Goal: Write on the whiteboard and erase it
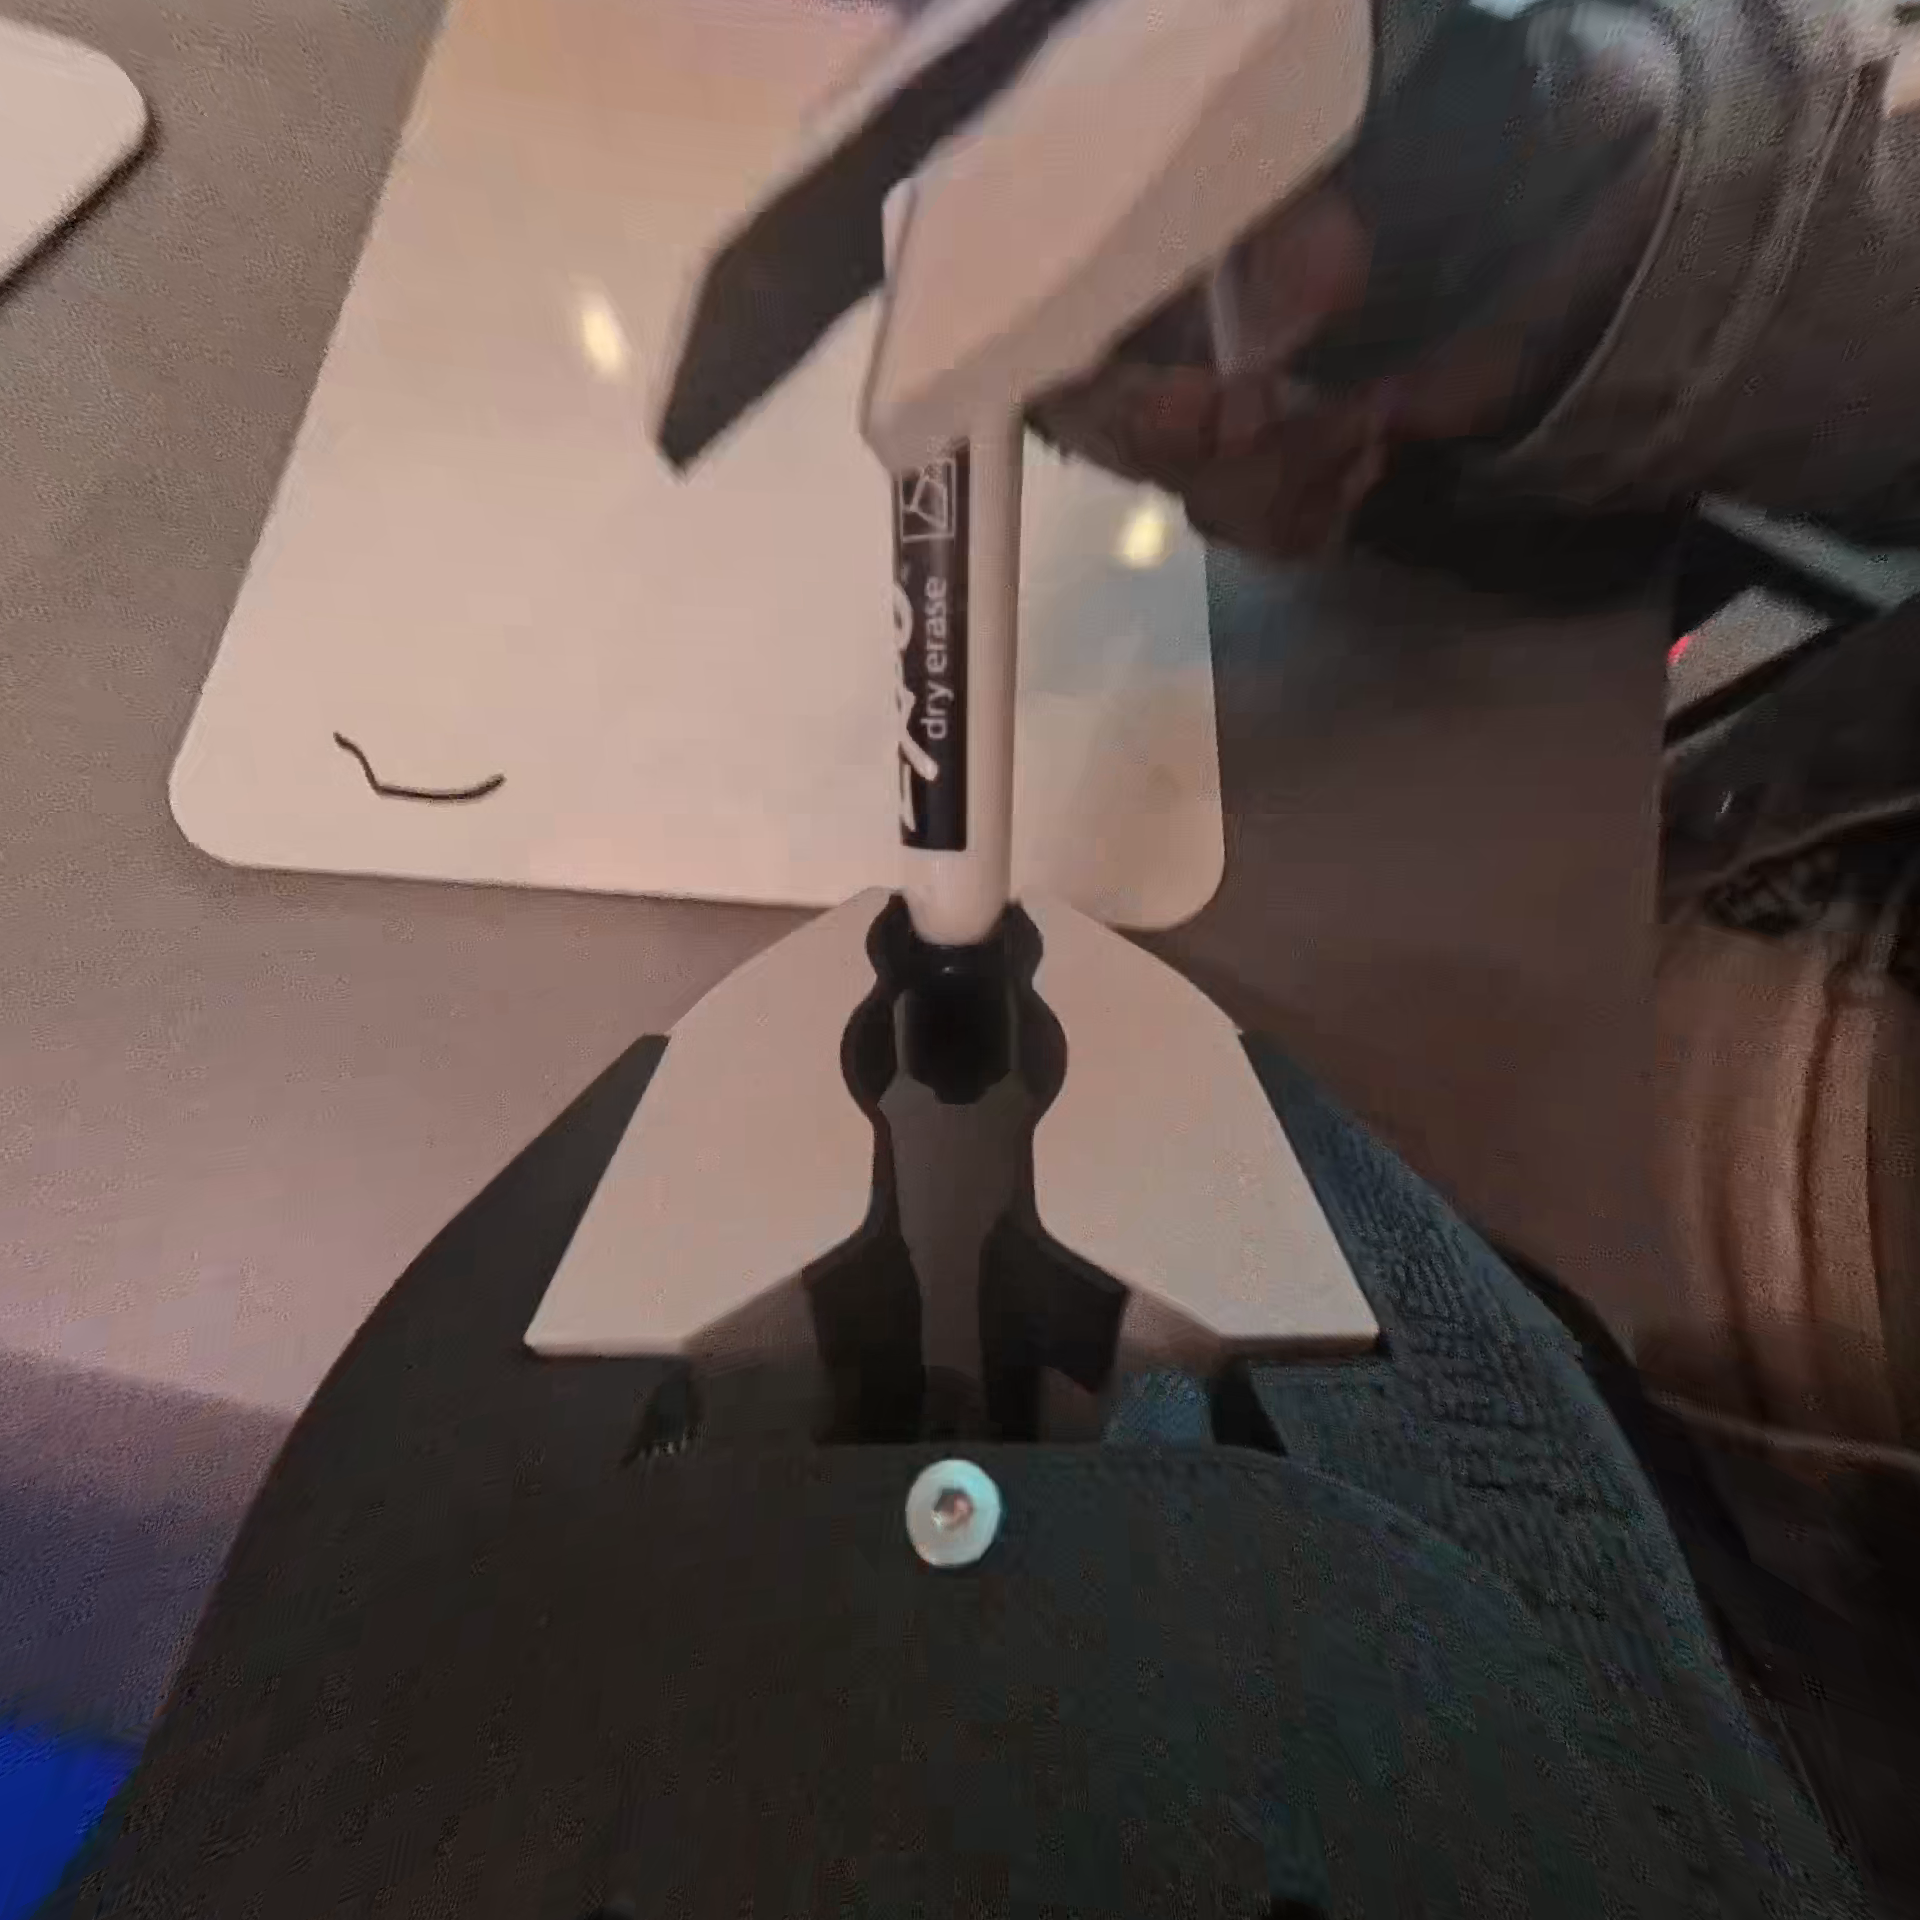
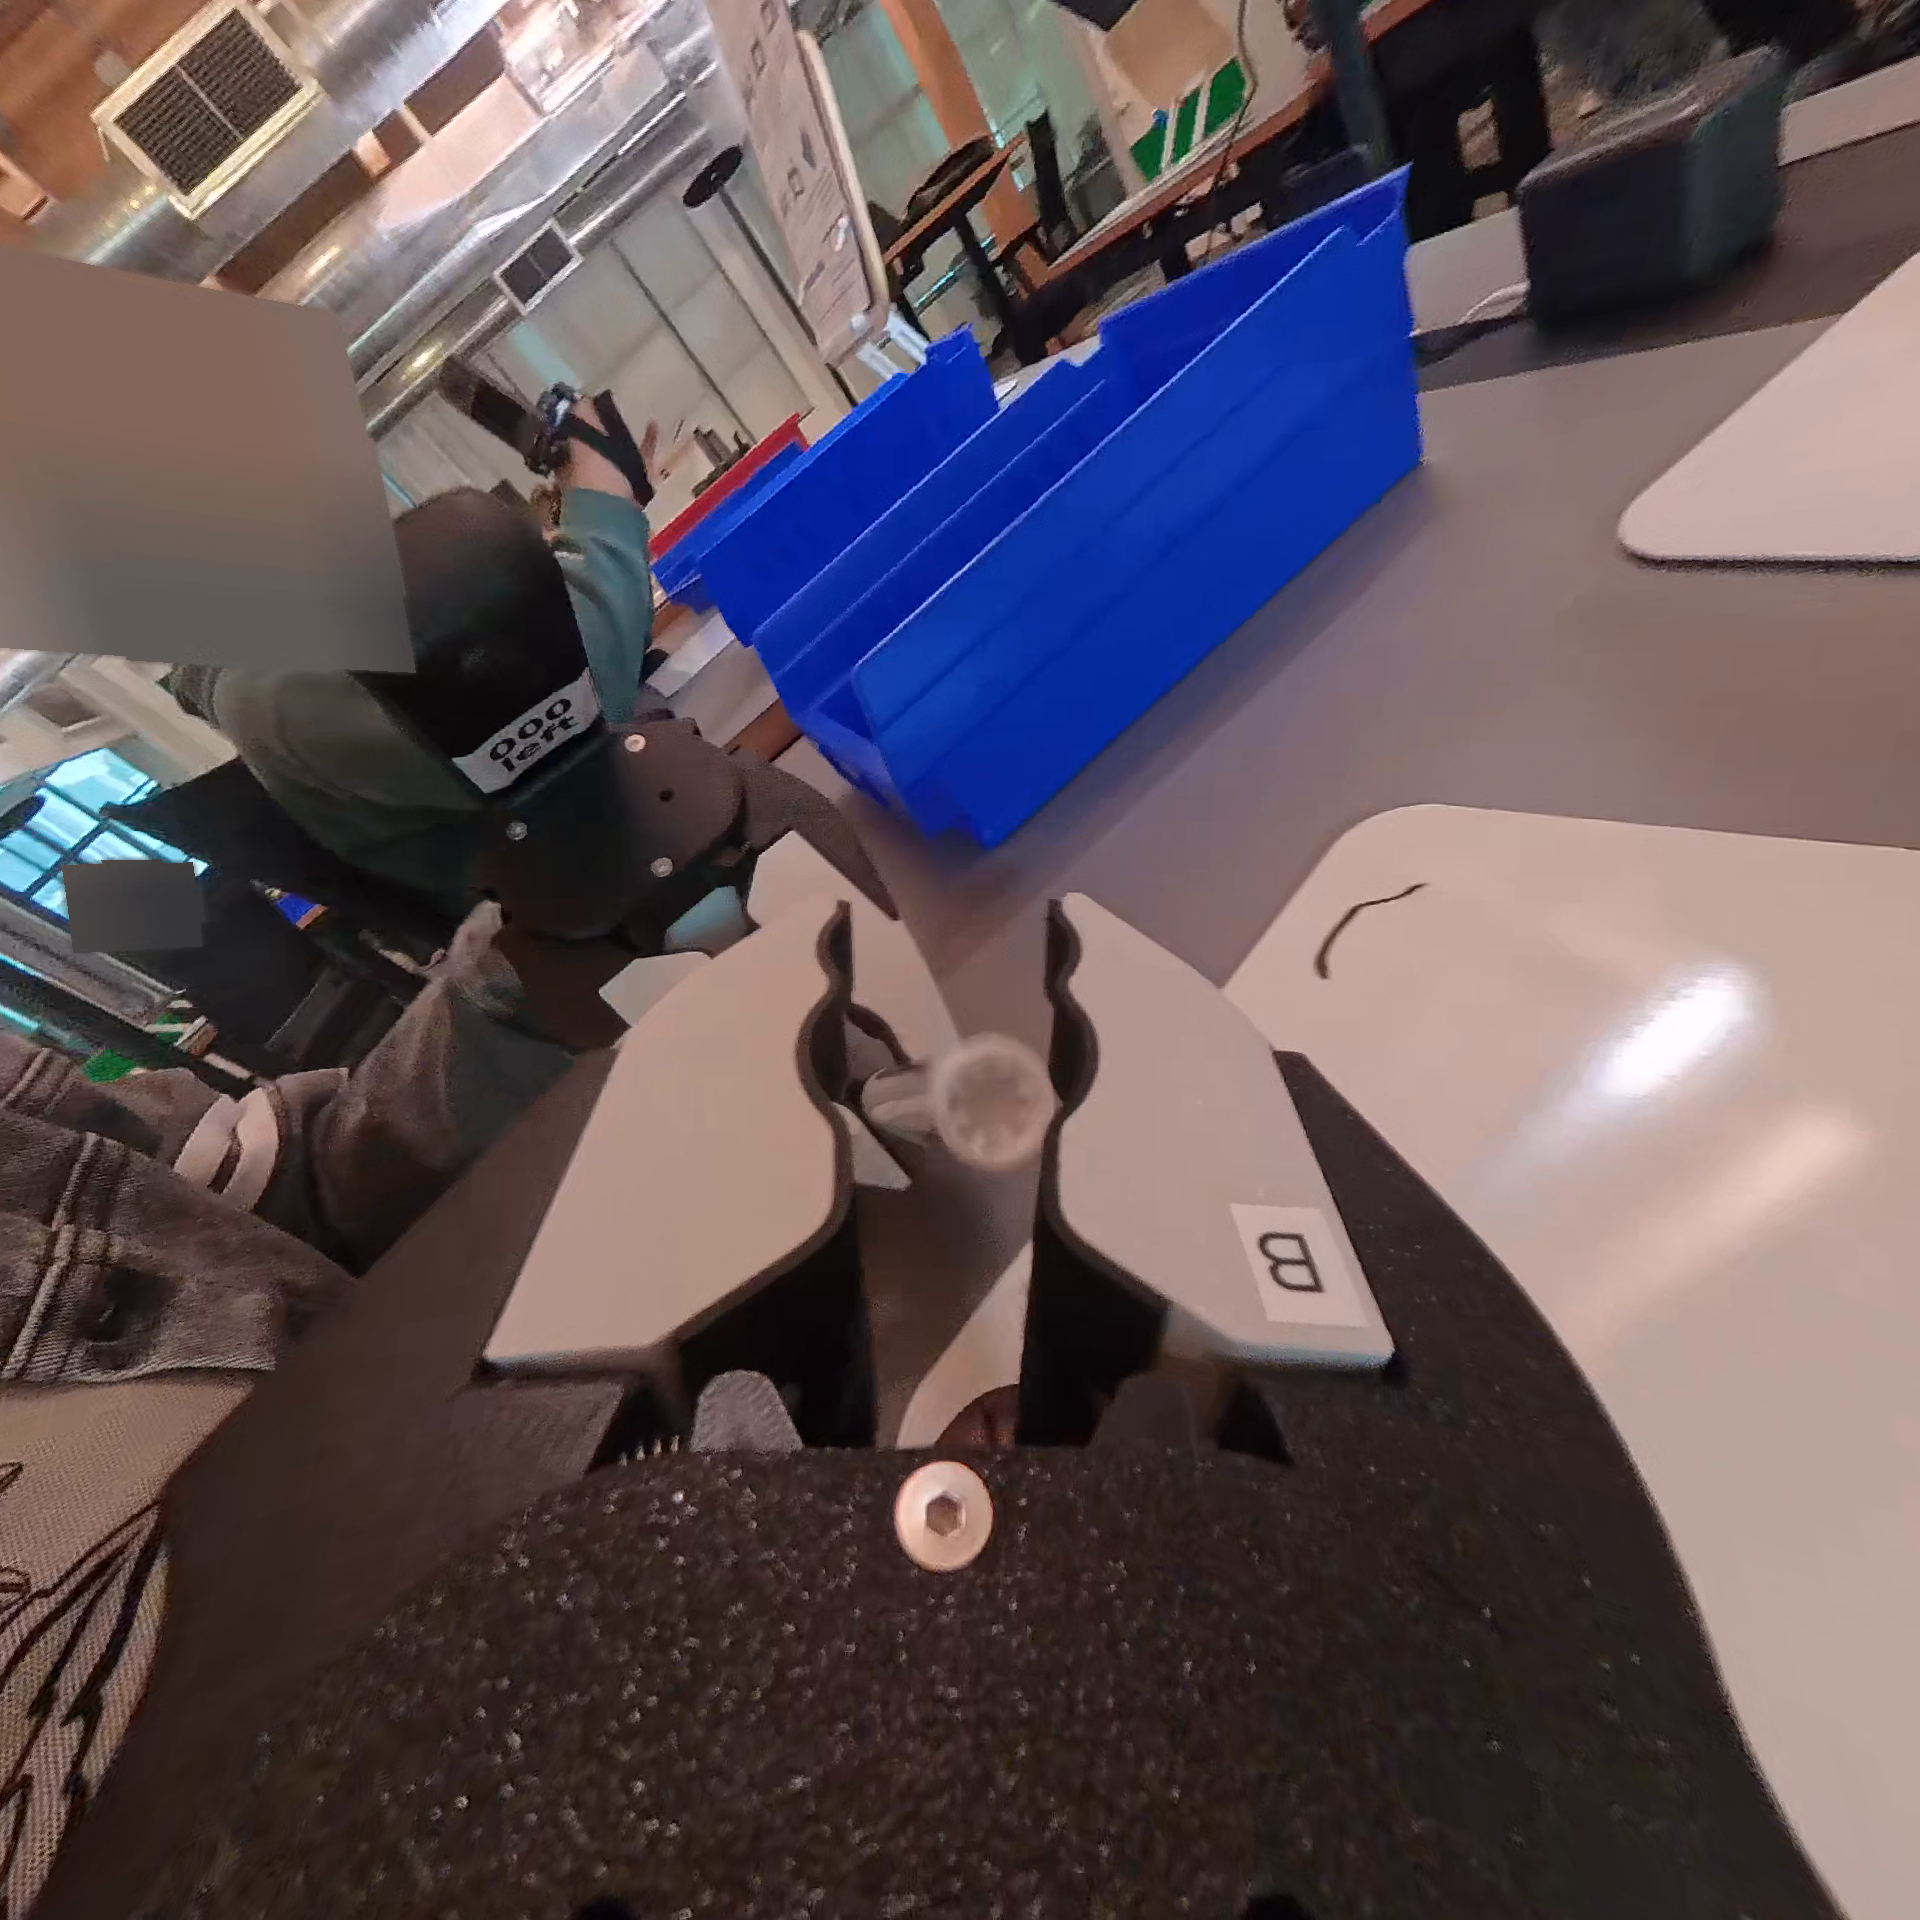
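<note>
A white whiteboard lies on the grey table, with one short black squiggle near its corner. It also shows in the right wrist view, with the squiggle. My left gripper is shut on the black cap end of a dry-erase marker, which points away from it. My right gripper reaches the marker's far end from above. In the right wrist view my right gripper stands open, the marker's round white end resting against one finger. The left gripper shows behind it.
Blue plastic bins stand on the table beyond the board. A second white board lies farther off and also shows in the left wrist view. A dark box sits behind it. A dark sleeve is at the right. One gripper's finger ends stand about 8 cm off the other's.
</note>
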Motion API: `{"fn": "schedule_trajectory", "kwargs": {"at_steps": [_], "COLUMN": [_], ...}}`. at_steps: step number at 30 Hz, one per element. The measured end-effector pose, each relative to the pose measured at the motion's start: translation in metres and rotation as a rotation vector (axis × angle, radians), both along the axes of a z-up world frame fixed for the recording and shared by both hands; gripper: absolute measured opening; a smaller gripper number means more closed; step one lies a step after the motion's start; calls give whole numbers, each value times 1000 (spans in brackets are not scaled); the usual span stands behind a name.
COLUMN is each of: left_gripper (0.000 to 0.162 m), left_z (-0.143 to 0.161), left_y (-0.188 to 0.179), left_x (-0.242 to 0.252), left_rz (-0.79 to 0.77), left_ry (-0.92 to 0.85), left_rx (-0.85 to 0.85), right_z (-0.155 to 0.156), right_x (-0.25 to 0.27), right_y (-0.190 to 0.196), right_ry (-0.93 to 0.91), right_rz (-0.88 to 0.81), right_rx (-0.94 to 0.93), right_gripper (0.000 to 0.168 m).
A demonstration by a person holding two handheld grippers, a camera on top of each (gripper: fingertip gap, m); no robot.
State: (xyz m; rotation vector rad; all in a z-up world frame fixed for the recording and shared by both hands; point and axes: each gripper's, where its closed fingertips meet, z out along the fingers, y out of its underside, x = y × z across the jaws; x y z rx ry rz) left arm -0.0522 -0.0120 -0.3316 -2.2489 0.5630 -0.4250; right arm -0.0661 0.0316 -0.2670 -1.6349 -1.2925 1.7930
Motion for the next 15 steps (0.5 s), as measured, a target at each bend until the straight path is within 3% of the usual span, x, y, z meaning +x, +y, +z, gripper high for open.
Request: {"fn": "schedule_trajectory", "kwargs": {"at_steps": [3, 7, 12, 15], "left_gripper": [18, 25, 43, 63], "left_z": [-19, -34, -34, -34], "left_y": [-21, -23, -27, -33], "left_x": [-17, -30, -35, -47], "left_rz": [-38, 3, 21, 44], "left_ry": [126, 170, 220, 314], "left_rx": [-191, -307, -334, -367], "right_z": [-14, -50, -47, -31], "right_x": [6, 8, 10, 13], "right_y": [3, -11, -10, -10], "right_ry": [-73, -241, -234, -147], "right_rz": [20, 72, 73, 84], "right_rx": [31, 177, 222, 251], "right_gripper": [5, 1, 10, 20]}}
